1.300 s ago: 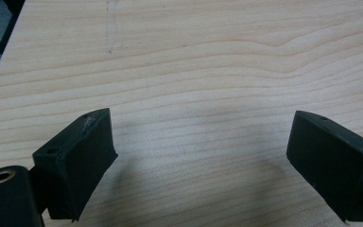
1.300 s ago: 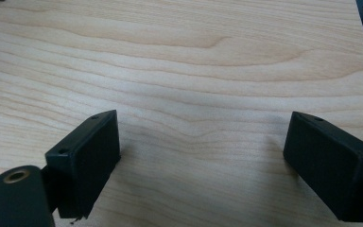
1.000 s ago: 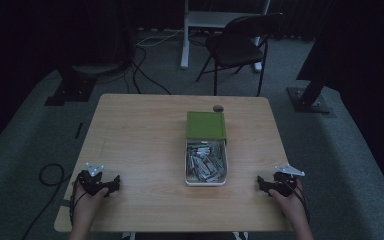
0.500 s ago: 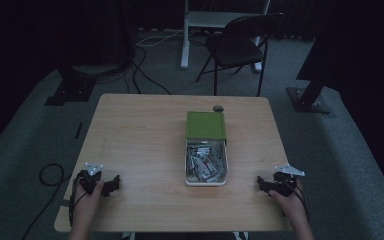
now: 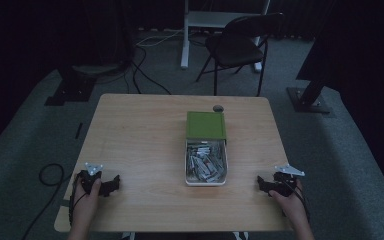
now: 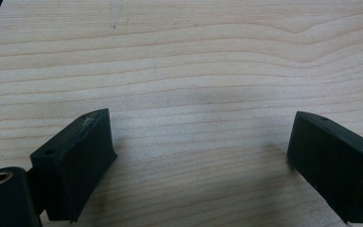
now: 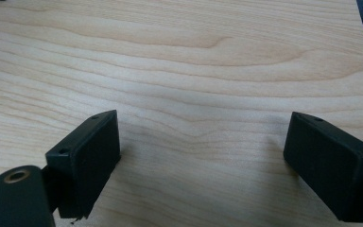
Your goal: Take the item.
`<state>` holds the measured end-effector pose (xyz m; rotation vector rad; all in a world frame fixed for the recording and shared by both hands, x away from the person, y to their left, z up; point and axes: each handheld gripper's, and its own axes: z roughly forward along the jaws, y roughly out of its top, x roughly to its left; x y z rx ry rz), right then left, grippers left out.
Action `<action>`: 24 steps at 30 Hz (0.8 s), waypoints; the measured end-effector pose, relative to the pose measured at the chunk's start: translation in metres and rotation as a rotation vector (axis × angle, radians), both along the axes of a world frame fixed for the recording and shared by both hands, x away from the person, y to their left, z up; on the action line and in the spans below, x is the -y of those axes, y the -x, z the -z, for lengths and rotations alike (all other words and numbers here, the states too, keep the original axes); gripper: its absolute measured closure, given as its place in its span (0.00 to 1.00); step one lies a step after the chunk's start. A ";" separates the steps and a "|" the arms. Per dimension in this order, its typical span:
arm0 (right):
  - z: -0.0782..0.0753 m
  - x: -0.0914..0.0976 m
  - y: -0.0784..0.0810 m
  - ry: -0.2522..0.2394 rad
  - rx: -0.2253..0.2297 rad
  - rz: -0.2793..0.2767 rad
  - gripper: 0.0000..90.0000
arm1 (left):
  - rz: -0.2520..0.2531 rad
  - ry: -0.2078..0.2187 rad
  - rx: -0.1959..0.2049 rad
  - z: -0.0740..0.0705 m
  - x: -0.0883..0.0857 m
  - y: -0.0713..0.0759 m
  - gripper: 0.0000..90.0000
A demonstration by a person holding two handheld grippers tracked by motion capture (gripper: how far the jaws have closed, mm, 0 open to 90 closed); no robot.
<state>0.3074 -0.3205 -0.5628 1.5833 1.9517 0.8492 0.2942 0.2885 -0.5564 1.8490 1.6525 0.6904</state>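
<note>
The left tool (image 5: 111, 184) rests on the tabletop (image 5: 145, 135) at the near left corner, held by a hand (image 5: 86, 200), its jaws spread wide apart over bare wood with nothing between them. The right tool (image 5: 264, 184) sits at the near right corner in the other hand (image 5: 292, 200), jaws likewise wide apart and empty. Between them, well apart from both, lies an open white tray (image 5: 206, 184) of small metal parts, with its green lid (image 5: 206, 125) touching the tray's far end.

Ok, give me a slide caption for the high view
Two open grippers, left and right, rest either side of an open box.
</note>
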 end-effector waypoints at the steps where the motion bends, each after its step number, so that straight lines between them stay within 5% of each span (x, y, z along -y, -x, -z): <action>1: 0.000 0.000 0.000 0.000 0.000 0.002 0.12 | -0.003 -0.001 -0.001 0.000 0.000 0.000 0.09; 8: -0.003 0.000 0.002 -0.007 0.010 0.018 0.15 | -0.008 0.000 0.000 0.000 0.001 0.000 0.09; 15: -0.015 0.000 0.001 -0.080 0.004 0.062 0.14 | -0.013 0.000 0.000 0.000 0.001 0.000 0.09; 24: -0.032 -0.011 -0.001 -0.061 0.036 0.019 0.14 | -0.016 0.002 0.001 0.000 0.002 0.000 0.09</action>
